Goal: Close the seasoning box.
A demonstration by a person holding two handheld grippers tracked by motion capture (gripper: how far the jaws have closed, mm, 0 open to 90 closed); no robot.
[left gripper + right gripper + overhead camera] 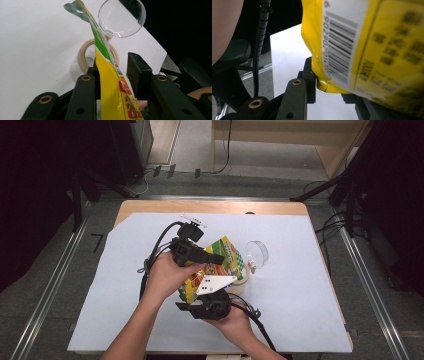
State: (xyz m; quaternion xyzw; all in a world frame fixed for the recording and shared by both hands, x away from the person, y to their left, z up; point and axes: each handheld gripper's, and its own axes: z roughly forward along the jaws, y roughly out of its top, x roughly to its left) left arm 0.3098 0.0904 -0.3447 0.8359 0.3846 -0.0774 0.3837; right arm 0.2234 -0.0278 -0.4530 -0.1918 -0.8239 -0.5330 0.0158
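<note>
White paper (pixel 125 285) covered the table you worked at, with grey floor and dark stands beyond its far edge. Take the yellow snack bag (pixel 220 265) as your landmark: you held it up off the paper near the middle of the table.

Nearest to you, on the near side of the bag, your right gripper (pixel 202 307) lay low, its grey plate just over the bag's lower part. In the right gripper view the bag's bottom corner (pixel 324 85), beside the barcode, sat against the left jaw, while the right jaw was hidden behind the bag; whether the pads pressed on it you could not tell from that view.

On the bag's left side, your left gripper (pixel 212 257) reached across its upper part. In the left gripper view the bag (pixel 110 87) stood edge-on between the jaws, lying against the left one, and a clear gap showed before the right pad (pixel 137 75), so that grip was loose.

Just beyond the bag on the paper lay a roll of beige tape (pixel 85 56), and farther right of it a clear round lid (pixel 256 254).
</note>
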